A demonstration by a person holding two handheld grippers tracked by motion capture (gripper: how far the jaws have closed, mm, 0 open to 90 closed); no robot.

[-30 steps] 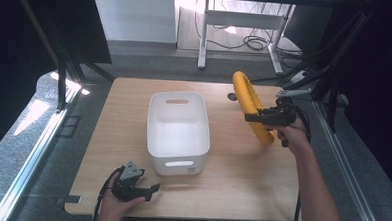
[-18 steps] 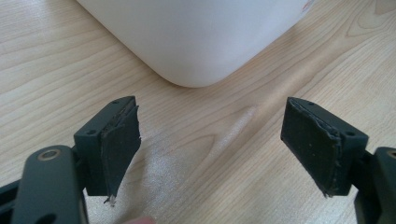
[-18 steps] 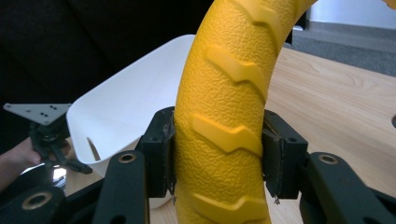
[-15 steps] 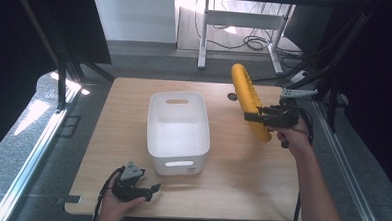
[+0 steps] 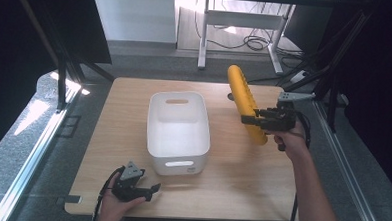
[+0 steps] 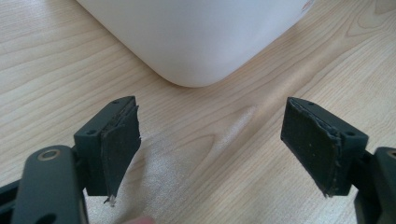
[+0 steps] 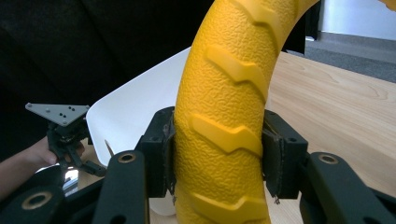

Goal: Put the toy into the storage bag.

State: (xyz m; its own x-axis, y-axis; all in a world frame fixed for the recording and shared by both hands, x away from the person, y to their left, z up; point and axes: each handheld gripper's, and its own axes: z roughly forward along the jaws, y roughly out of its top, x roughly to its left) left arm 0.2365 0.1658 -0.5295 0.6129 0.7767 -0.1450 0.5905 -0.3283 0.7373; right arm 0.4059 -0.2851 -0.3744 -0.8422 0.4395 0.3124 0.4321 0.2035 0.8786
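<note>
The one yellow ring (image 5: pixel 244 103) is a thick hoop with a pebbled, grainy skin and raised chevron-like tread ribs along its outer face; it stands on edge above the right side of the wooden table (image 5: pixel 123 132), just to the right of the single white bin (image 5: pixel 178 132), lifted clear of the tabletop. The right gripper (image 5: pixel 256 119) has its two black jaws clamped on the ring's lower arc, one pad pressed to each flank. The left gripper (image 5: pixel 148 191) rests at the table's near edge just in front of the bin, its jaws spread wide with only bare wood between them.
</note>
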